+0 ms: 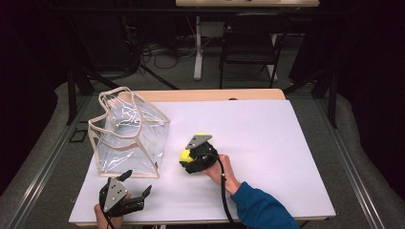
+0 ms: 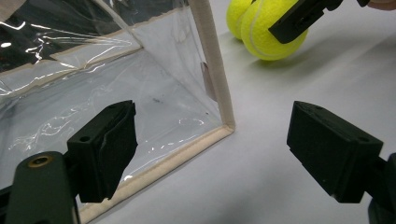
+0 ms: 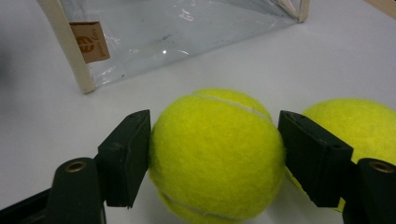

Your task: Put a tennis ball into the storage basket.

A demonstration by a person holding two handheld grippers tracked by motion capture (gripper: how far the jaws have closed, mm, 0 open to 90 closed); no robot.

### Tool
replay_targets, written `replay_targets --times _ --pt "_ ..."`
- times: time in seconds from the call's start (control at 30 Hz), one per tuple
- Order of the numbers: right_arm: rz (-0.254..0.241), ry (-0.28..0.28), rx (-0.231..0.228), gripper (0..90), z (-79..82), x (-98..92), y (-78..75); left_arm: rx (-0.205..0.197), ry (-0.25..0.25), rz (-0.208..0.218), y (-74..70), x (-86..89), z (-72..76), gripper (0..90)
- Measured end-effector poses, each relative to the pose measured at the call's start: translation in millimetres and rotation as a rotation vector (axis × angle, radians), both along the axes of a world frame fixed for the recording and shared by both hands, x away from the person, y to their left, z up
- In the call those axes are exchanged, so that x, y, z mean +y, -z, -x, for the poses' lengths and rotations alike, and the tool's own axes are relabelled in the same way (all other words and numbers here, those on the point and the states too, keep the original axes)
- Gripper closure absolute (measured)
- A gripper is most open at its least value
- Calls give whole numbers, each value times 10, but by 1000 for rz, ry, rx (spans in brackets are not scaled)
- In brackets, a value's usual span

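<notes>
Now right gripper [image 3: 215,158] clamps tennis ball [image 3: 217,156]; left gripper [image 2: 212,154] agape

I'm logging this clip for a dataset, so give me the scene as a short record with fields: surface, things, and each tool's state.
surface: white table top
bag: clear bag with beige trim, upright, open at top, nothing seen inside
balls: two yellow tennis balls; held ball, second ball beside it on the table
right tool: shut on held ball, jaws pressing both sides
left tool: open, holding nothing, near the bag's bottom corner
</notes>
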State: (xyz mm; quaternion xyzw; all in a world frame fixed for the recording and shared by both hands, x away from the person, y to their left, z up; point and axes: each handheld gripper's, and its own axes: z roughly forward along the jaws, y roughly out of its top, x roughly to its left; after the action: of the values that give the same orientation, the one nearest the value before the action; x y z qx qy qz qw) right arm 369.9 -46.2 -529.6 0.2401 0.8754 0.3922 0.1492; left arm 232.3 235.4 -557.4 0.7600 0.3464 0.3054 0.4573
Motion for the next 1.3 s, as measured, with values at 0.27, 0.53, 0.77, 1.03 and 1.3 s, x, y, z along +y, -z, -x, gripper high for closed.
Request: replay_targets --times 0.27,0.53,0.77,1.03,1.3 --pt "-8 -1 -2 272 34 -11 -59 7 -10 7 10 5 -8 162" --pt "-23 1 -15 273 34 -40 -101 7 -9 6 9 4 -8 162" --pt "-29 6 -29 272 45 -49 -166 5 -11 9 6 -1 0 163" --pt "-34 9 -40 273 47 -79 -214 1 -15 9 4 0 5 162" --pt "-44 10 -53 273 44 -101 -265 2 -9 4 6 -7 -1 162"
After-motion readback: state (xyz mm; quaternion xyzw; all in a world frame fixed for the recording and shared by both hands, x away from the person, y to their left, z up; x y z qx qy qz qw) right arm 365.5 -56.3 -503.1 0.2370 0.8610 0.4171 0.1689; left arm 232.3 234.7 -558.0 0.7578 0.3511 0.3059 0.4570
